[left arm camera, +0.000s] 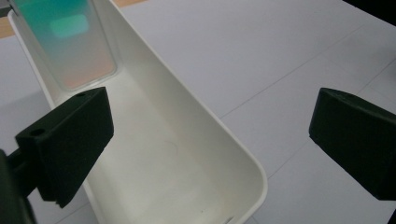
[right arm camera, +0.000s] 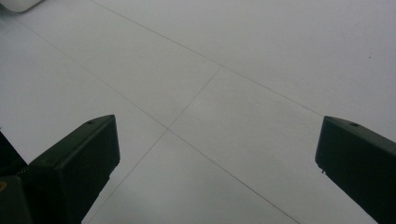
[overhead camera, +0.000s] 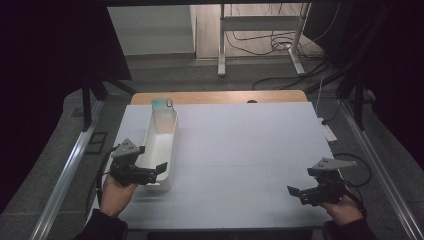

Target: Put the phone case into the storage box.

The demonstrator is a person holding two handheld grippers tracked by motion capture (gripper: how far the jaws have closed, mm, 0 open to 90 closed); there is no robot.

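A long white tray lies on the left half of the white table top, its length running away from me. A phone-shaped slab, teal fading to pink, leans inside the tray's far end. My left gripper is open at the tray's near end. In the left gripper view one jaw hangs over the tray's inside and the other over the table, with the tray wall between them. My right gripper is open over bare table at the near right, holding nothing.
A corner of the tray shows far off in the right gripper view. A wooden table edge runs along the back. A white power strip lies off the right side. A metal stand and cables sit on the floor behind.
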